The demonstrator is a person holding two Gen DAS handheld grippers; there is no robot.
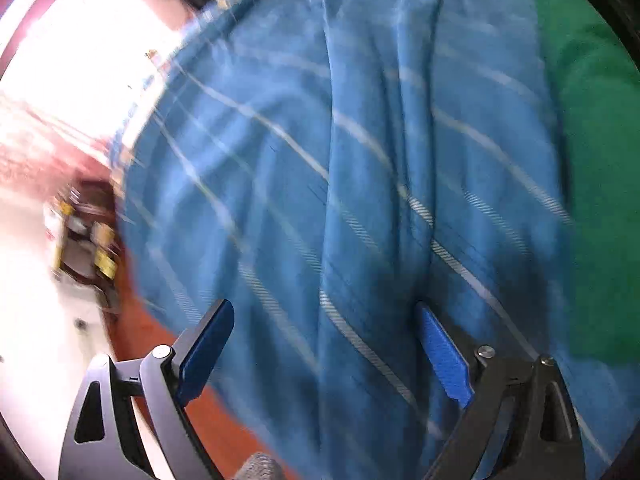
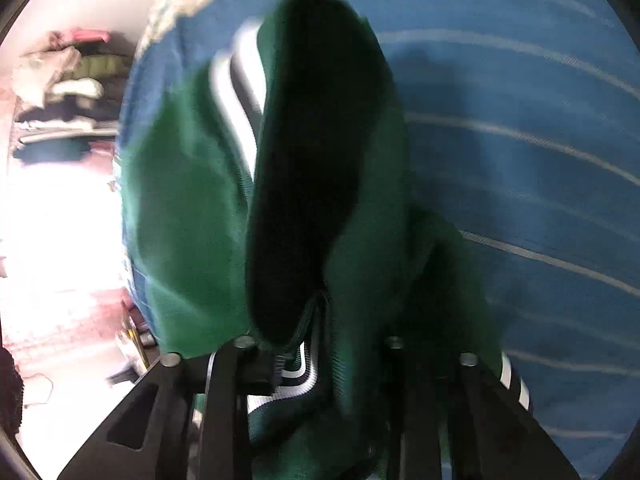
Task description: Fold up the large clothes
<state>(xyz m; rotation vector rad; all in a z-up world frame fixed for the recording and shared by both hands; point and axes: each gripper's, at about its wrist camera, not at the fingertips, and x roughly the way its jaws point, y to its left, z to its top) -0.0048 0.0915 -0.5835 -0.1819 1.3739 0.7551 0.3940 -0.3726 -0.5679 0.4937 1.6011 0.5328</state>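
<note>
Your right gripper (image 2: 320,344) is clenched on the dark green knit garment (image 2: 188,208), bunched above the blue striped bedsheet (image 2: 520,160); your left gripper (image 1: 324,344), fingers spread and empty, has the garment off to its right.

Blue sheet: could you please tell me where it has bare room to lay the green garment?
The sheet lies bare right of the green garment the right claw holds. The left claw hovers open over bare, wrinkled sheet. The left side is crowded.
</note>
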